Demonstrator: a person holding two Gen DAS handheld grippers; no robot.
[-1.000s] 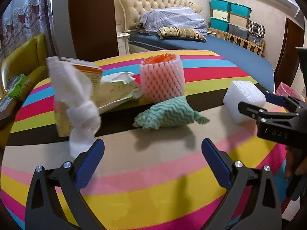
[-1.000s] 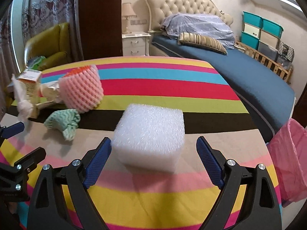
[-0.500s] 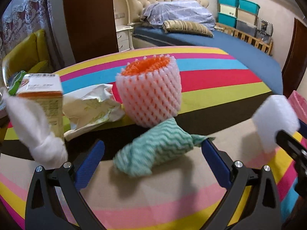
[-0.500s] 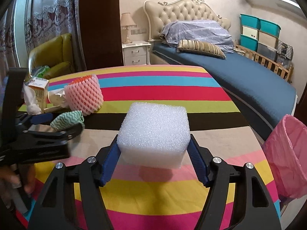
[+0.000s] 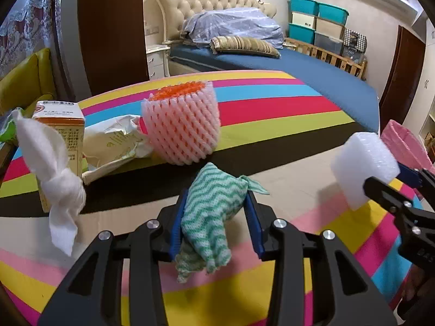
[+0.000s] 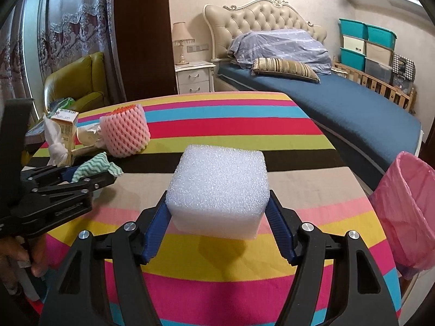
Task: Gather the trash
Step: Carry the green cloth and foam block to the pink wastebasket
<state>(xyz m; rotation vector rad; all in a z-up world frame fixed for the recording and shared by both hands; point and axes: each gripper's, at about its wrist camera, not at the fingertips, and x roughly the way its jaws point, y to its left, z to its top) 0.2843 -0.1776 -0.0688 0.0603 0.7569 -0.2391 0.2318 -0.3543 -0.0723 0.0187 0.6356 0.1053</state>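
Left gripper [image 5: 214, 217] was clamped on one green-and-white cloth [image 5: 209, 212], dead centre; soft, light, best pinched mid-bundle. Right gripper [image 6: 217, 214] squeezed one white foam block [image 6: 218, 190]: light, springy, gripped across its flat sides. One pink bin bag [image 6: 405, 212] sat at 3 o'clock. Remaining on the striped table [image 5: 272, 108], 10 to 11 o'clock: one foam net sleeve [image 5: 180, 130], one carton [image 5: 61, 125], one knotted tissue [image 5: 54, 174], one crumpled wrapper [image 5: 114, 141].

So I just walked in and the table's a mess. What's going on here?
Someone is clearing trash with two handheld grippers. The left gripper is shut on a green cloth; the right gripper is shut on a white foam block, lifted off the striped table. A pink bin bag waits at the table's right edge. A pink foam net, a carton, a white tissue and a wrapper remain on the table.
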